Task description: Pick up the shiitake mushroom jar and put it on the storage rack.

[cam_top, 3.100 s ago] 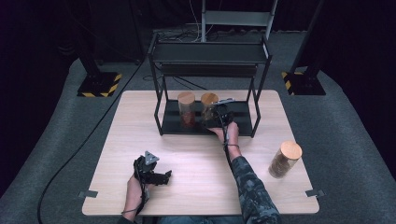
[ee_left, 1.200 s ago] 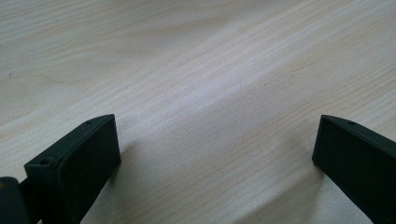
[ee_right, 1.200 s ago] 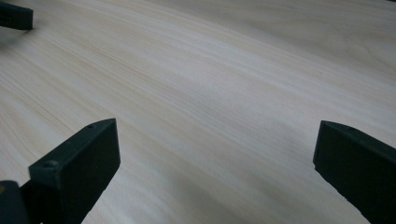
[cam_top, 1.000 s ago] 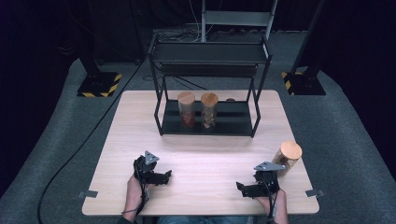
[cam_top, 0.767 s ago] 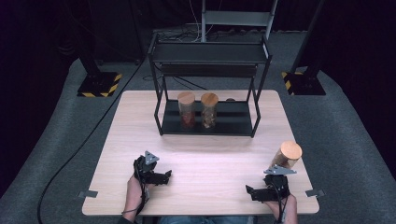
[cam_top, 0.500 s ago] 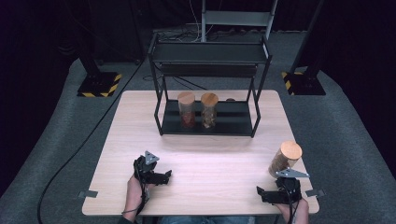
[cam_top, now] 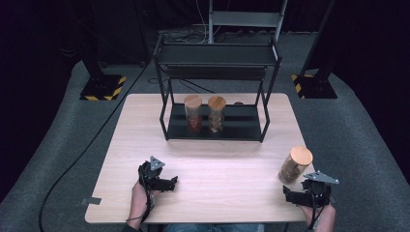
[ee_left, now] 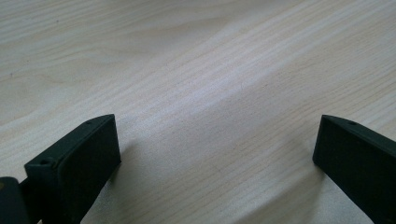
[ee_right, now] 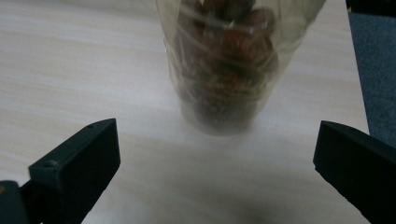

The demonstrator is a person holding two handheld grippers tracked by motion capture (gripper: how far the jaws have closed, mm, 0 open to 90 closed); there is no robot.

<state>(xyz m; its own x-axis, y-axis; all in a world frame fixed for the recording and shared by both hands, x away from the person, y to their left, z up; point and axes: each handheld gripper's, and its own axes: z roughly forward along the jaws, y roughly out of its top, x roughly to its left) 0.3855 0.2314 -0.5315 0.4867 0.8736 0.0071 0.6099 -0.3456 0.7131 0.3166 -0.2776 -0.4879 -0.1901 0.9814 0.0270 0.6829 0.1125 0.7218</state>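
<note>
Two cork-lidded glass jars, one beside the other, stand on the lower shelf of a black metal rack at the back of the wooden table. A third jar with brown contents stands on the table near its right edge. My right gripper sits just in front of that jar, open. In the right gripper view the jar stands ahead of the wide-apart jaws, my right gripper not touching it. My left gripper rests open at the near left; in its own view my left gripper has bare wood between its jaws.
The rack's upper shelf overhangs the two jars. The table's near edge lies close below both hands. Grey carpet surrounds the table, with black stand bases at the back corners and a cable trailing at the left.
My right gripper came back from the rack's lower shelf to the near right corner and slid rightward until it sat in front of the third jar. The left gripper stayed put.
</note>
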